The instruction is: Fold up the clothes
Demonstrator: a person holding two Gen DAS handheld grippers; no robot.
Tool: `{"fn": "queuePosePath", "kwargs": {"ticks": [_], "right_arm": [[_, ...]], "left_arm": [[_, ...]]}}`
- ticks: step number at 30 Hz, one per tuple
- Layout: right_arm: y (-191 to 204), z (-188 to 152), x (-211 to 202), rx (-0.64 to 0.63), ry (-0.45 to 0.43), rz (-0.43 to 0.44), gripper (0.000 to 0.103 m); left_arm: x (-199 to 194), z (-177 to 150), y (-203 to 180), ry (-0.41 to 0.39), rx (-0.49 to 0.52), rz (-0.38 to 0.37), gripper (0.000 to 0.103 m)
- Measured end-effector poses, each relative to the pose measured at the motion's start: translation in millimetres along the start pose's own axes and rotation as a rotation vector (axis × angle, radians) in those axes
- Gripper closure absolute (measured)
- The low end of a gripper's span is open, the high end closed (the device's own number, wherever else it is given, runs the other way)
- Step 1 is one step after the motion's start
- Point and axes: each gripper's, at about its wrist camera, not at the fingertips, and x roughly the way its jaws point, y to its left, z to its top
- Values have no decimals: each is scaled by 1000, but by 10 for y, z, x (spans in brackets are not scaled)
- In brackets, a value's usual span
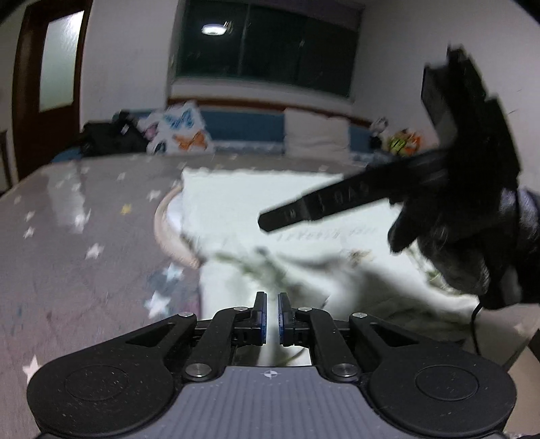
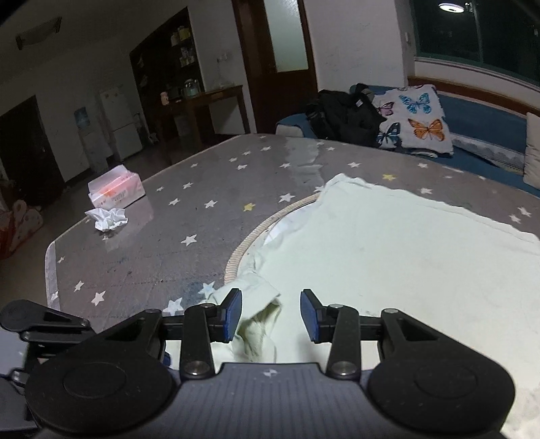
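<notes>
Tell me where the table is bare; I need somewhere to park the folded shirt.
Free: the wide starred stretch of the table between the tissue pack, the crumpled tissue and the pale shirt, and the far strip toward the butterfly cushion. Crowded: the near edge, where both grippers work.

setting: a home, living and dining room, lit at night. evidence: worktop [image 2: 141, 250] under a grey star-print cloth with a clear cover; blue sofa [image 2: 482, 118] along the wall with a butterfly-print throw [image 2: 415, 118] and a black bag [image 2: 344, 114]; dark window [image 2: 479, 30] reflecting a ceiling lamp; wooden door [image 2: 287, 50] with a frosted pane; white fridge [image 2: 121, 121] beside a water dispenser [image 2: 86, 135]; dark shelf unit [image 2: 162, 57] holding jars and a wooden side table [image 2: 206, 98]; tissue box [image 2: 114, 190] and a crumpled tissue [image 2: 106, 217] on the worktop
</notes>
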Motion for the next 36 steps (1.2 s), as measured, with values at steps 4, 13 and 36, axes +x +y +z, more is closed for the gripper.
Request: {"fn": "queuePosePath", "kwargs": {"ticks": [4,13,36], "right_arm": [[82,39,221,-17,30,22,68],[87,85,767,-66,108,-55,76],[20,389,779,-47,95,48,91]], "left_arm": [[53,-79,52,44,-4,-2,96],[-16,-128,70,46,-9,-38,96],[-125,-127,76,37,-22,-45,85]]}}
